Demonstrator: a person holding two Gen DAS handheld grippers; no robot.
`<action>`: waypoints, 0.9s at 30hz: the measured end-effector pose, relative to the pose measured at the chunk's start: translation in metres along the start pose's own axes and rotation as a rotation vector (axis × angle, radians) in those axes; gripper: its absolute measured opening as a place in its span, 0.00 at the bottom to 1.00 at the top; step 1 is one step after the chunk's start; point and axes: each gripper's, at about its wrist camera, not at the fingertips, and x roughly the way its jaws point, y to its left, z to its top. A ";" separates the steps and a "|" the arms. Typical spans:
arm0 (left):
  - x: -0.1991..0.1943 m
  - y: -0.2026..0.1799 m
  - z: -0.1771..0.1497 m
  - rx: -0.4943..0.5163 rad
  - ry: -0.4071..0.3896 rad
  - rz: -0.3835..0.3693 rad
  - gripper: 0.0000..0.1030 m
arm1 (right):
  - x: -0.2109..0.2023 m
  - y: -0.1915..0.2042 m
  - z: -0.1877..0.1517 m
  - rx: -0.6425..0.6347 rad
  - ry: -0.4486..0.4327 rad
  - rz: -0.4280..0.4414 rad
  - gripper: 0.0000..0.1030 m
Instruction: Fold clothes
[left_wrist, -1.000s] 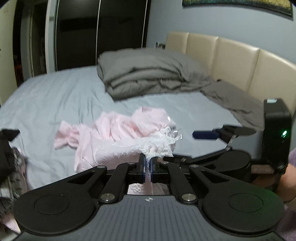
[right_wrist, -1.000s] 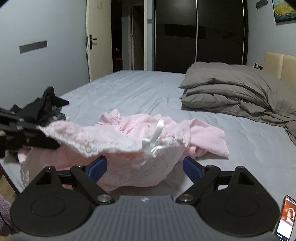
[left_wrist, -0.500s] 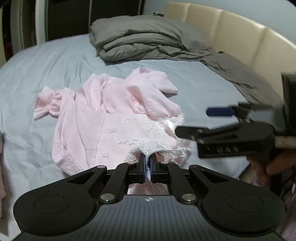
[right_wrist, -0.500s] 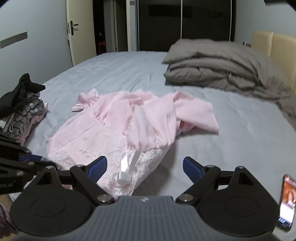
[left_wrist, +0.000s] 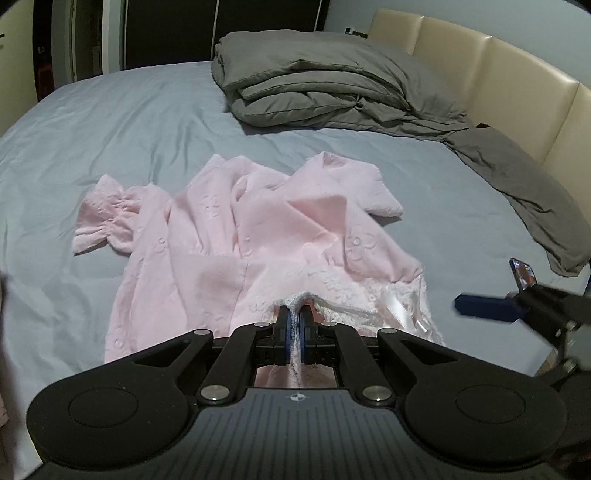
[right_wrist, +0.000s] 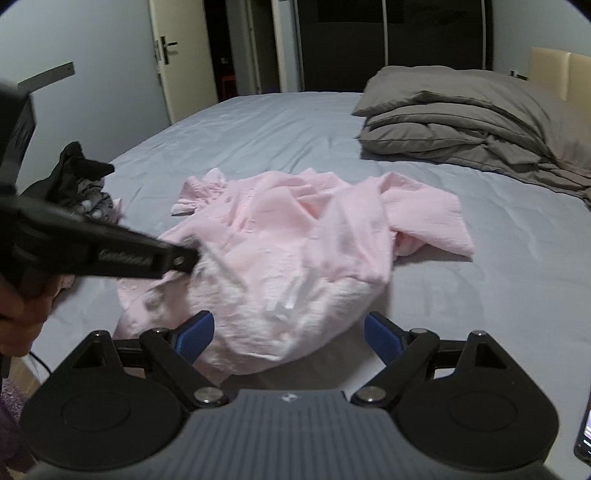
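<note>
Garment (left_wrist: 258, 236) runs lengthwise away from both grippers.
Left gripper (left_wrist: 294, 325) pinches its lace hem; right gripper (right_wrist: 288, 334), jaws spread, empty, sits just beside the hem.

- pink garment (left_wrist: 280, 236) (right_wrist: 295, 236): embossed flowers, white lace hem, satin bow; lies rumpled, spread on the bed sheet, near hem lifted.

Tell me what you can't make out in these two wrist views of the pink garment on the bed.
- Left wrist view: the lace hem of the crumpled pink cotton garment runs under the black left gripper, so its near edge is hidden.
- Right wrist view: the left gripper and nearby cloth are motion-blurred; the grip point is unclear.
- Right wrist view: the phone screen is cut off by the frame edge.
</note>
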 end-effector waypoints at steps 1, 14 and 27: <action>0.000 -0.001 0.001 -0.001 -0.002 -0.004 0.02 | 0.002 0.001 0.000 0.000 0.004 0.010 0.87; -0.014 0.017 0.016 -0.055 -0.106 0.055 0.03 | 0.036 -0.004 0.032 0.045 -0.030 -0.001 0.28; -0.053 0.020 -0.014 0.073 -0.114 -0.023 0.44 | 0.069 -0.018 0.051 0.090 -0.012 -0.024 0.26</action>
